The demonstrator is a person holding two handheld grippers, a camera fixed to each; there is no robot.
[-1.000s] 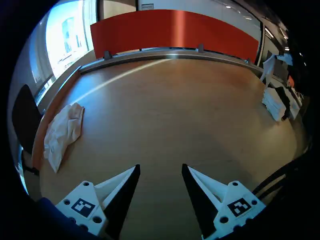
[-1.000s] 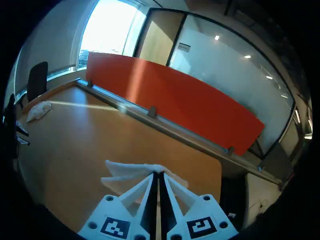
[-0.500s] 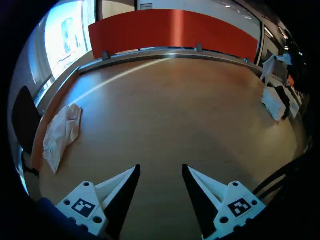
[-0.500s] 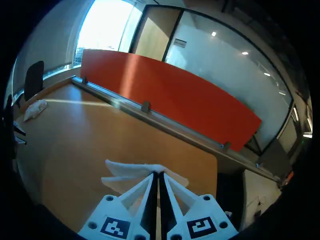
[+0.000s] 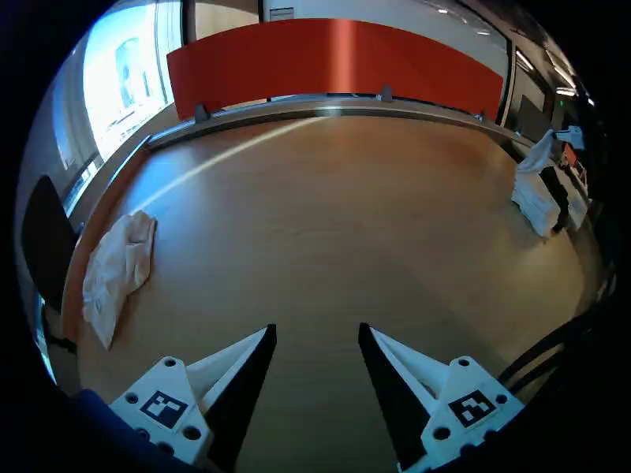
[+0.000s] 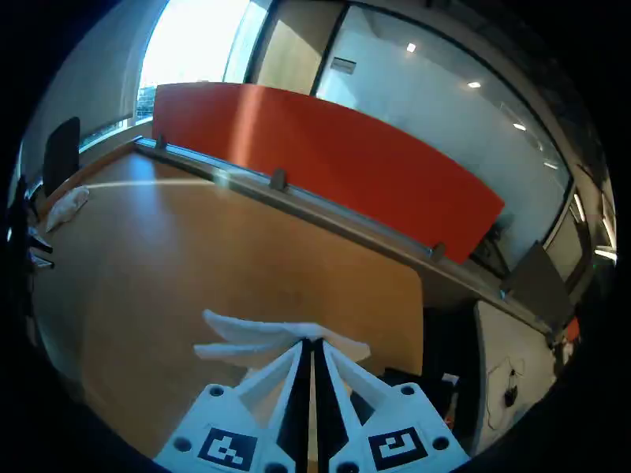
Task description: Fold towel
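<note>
towel (image 6: 251,331), one, in right tool (image 6: 313,342)

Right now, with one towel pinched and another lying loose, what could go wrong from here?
1. The right gripper pinches the folded towel at one spot and its layers fan apart; it may fall open on release.
2. That towel hangs close to the table's edge, so it might land partly off.
3. The crumpled towel lies at the table's edge by a chair; the open left gripper could nudge it off.
</note>
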